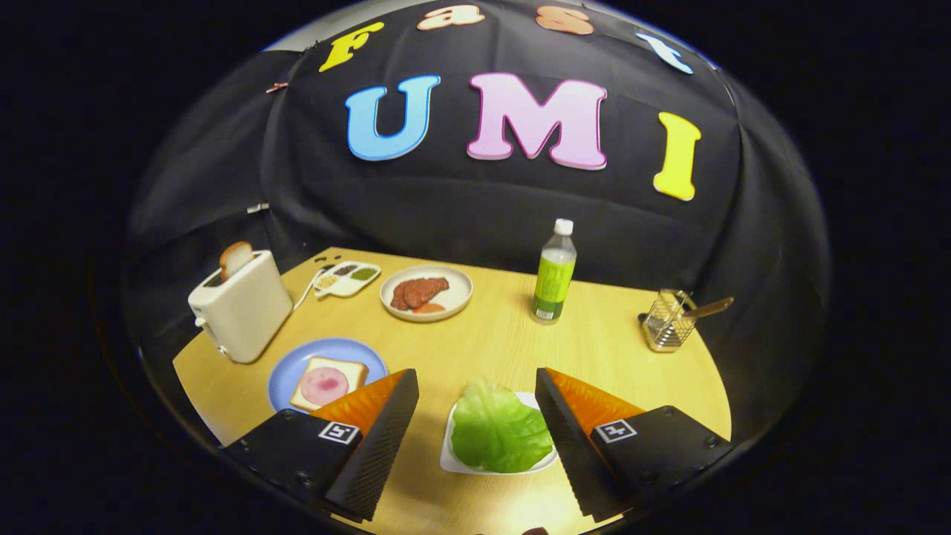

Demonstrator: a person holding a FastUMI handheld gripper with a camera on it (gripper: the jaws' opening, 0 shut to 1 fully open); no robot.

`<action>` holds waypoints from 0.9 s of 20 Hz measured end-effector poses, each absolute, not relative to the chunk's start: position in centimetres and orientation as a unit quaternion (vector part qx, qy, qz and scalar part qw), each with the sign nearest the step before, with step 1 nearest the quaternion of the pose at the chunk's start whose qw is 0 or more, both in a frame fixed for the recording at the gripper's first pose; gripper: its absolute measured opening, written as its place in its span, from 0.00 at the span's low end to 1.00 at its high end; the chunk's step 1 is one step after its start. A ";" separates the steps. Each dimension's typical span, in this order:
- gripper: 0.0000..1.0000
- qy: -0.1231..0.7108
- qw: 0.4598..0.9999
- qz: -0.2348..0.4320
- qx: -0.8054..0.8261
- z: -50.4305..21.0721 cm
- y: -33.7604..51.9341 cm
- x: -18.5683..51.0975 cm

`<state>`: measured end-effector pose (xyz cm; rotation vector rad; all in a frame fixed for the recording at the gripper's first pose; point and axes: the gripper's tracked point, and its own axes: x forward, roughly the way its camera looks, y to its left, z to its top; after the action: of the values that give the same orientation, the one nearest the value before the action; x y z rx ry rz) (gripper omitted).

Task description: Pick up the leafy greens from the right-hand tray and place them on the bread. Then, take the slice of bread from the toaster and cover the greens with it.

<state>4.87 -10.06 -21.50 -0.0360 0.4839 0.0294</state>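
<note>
**user1:** Fingers (pixel 475 423) were spread wide apart, gripping nothing. Leafy greens (pixel 498 435) sat right between them on a small white tray (pixel 450 449), close to the counter's near edge, and neither finger touched the leaf.

**user2:** And the bread?

**user1:** One slice (pixel 328 383) lay flat on a blue plate (pixel 297 364) toward the near left corner, with a round pink slice of meat (pixel 324 385) on top. The left finger covered a bit of that plate's near side. The other slice (pixel 235 259) stuck up out of the white toaster (pixel 241 308), which stood by the left edge just behind the blue plate.

**user2:** Anything else on the counter (pixel 490 342)?

**user1:** Yeah. A pale plate with brownish-red meat pieces (pixel 426 293) near the far edge, and a small divided dish (pixel 346 279) beside it at the far left corner with dark and green stuff in its compartments. A green bottle with a white cap (pixel 553 275) stood upright at the far edge, right of centre. Over by the right edge was a wire holder (pixel 666 321) with a wooden-handled utensil (pixel 709 307) leaning out of it.
</note>
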 end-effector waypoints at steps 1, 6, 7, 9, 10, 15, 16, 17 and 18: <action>0.99 0.255 0.967 0.019 -0.021 -23.2 -10.4 5.2; 0.99 0.325 0.945 0.028 0.003 -30.2 -11.9 6.6; 0.99 0.335 0.942 0.025 0.000 -31.1 -12.3 6.7; 0.99 0.347 0.937 0.027 0.000 -32.4 -12.6 7.0; 1.00 0.353 0.935 0.029 -0.002 -33.2 -12.7 7.1; 0.93 0.381 0.924 0.038 -0.020 -35.5 -12.8 7.1; 0.91 0.385 0.922 0.042 -0.023 -35.6 -12.7 6.9; 0.86 0.384 0.922 0.045 -0.022 -35.6 -12.7 7.0; 0.84 0.387 0.921 0.046 -0.024 -35.6 -12.7 6.9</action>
<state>6.86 -12.73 -35.60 -0.0503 0.7948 0.0939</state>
